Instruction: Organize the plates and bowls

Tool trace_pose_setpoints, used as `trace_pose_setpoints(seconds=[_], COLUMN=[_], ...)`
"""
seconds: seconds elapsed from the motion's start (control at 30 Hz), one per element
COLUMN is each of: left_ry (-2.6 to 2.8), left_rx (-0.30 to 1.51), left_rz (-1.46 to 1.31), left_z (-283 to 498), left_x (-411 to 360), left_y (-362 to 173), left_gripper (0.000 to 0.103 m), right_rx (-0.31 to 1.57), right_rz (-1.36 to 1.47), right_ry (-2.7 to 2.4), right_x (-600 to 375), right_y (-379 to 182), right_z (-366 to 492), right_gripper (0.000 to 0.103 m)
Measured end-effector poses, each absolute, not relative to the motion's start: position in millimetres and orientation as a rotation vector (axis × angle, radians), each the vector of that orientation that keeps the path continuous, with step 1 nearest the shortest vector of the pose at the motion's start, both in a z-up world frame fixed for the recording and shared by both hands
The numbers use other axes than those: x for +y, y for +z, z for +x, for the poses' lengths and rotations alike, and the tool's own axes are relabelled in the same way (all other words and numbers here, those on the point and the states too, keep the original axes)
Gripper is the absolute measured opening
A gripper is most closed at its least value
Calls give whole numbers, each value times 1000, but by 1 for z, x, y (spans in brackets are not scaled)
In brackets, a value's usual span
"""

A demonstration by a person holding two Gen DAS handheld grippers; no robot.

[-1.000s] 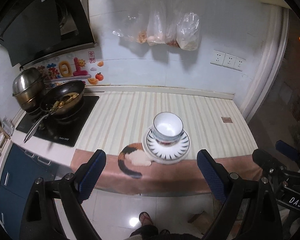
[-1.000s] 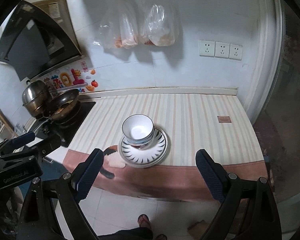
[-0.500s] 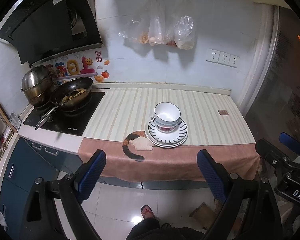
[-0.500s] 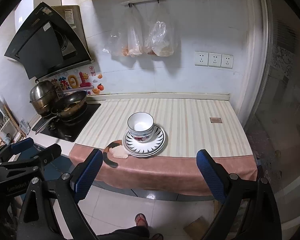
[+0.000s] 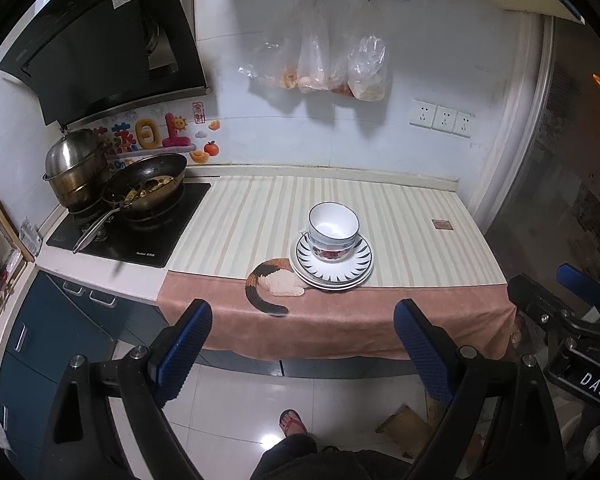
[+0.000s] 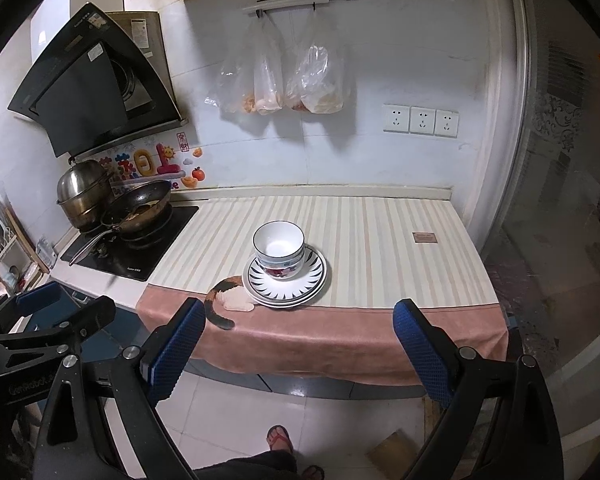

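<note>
- Change: across the last second both wrist views have pulled back from the counter. The stack of bowls (image 5: 333,229) and plates (image 5: 332,266) now appears smaller, and more floor shows at the bottom of each frame.
- Meaning for the task, as a judgement: the bowls sit nested on the stacked plates with nothing held, so the stacking looks finished and the grippers are withdrawing.
- Left gripper (image 5: 302,348): fingers spread wide apart, nothing between them. The stack lies above the gap, centre of the frame and slightly right, well apart from the fingertips.
- Right gripper (image 6: 300,346): fingers likewise spread wide and empty. The bowls (image 6: 279,249) and plates (image 6: 286,280) lie in the centre of the frame, slightly left, well apart from the pads.
- Location: the stack rests on the striped cloth (image 5: 400,224), beside its cat print, near the counter's front edge.
</note>
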State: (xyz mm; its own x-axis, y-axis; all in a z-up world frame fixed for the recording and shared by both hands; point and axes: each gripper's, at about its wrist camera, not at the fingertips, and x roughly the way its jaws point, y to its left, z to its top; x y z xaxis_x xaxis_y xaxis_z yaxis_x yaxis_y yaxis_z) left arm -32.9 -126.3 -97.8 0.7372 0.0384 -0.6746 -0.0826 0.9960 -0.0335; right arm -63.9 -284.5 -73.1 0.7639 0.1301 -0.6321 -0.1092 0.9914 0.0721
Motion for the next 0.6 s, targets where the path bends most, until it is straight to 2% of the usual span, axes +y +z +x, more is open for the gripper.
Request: trace_pose_setpoints(seconds=[0.6], left_ry=[79], left_rx=[702], left_rz=[-62], left_z=[-36], left_x=[-125], left_y=[-88], left_gripper=[93], right_rx=[698], right_rz=[12], right_ry=[149], right_x=[-285], right_y=[-72], right_z=[-54], right_gripper=[97])
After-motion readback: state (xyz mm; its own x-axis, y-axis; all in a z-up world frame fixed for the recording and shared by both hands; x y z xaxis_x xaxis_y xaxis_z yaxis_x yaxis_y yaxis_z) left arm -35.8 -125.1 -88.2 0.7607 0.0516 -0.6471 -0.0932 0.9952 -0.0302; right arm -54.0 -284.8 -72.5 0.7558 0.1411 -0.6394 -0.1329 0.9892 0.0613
